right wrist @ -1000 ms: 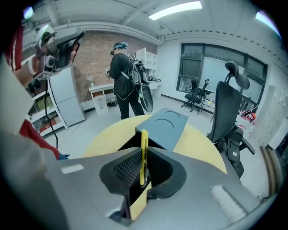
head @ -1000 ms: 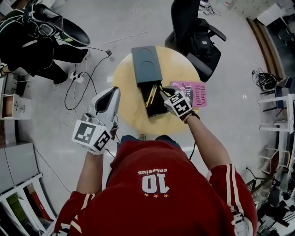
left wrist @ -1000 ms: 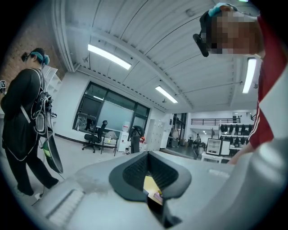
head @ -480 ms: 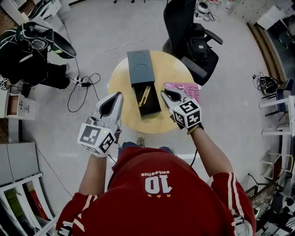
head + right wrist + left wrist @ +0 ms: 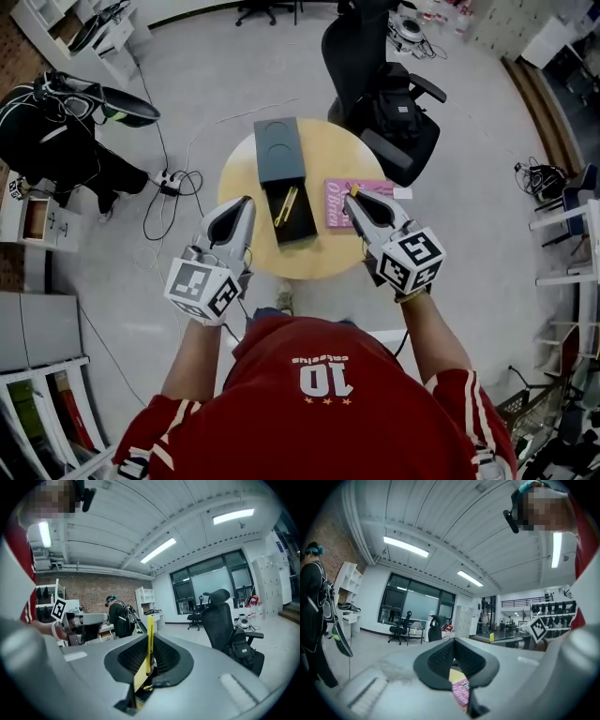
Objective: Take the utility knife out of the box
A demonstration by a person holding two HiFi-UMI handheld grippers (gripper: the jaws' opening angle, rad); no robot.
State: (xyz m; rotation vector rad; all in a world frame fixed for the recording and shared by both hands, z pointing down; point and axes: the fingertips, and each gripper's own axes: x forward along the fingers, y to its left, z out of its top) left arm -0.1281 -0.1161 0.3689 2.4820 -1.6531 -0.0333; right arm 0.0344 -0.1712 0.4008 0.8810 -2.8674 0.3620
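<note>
Two tongs, both held up level in front of the person in the red shirt [image 5: 319, 403]. Right tongs [image 5: 149, 660] are clenched on the utility knife [image 5: 150, 637], which is yellow and thin and stands upright between the pads, its end poking above them. A second ago these tongs were down at the box's open tray. Now they are lifted clear of it and drawn back toward the person, marker cube larger in the head view. Left tongs [image 5: 454, 658] are clamped together on nothing and have shifted slightly along the worktop's near edge.

Ahead of both tongs is the round yellow worktop [image 5: 342, 155]. The dark box [image 5: 279, 150] sits on it between the two tongs, with its tray [image 5: 302, 230] slid out toward the person. A yellow item [image 5: 286, 204] still lies in the tray; cannot tell what it is. A pink book [image 5: 342, 202] lies just past the right tongs' tips, more of it uncovered than before.

Beyond the right tongs is a black office chair [image 5: 375, 84]. Far off to the left of the left tongs is a person in black [image 5: 47, 141].
</note>
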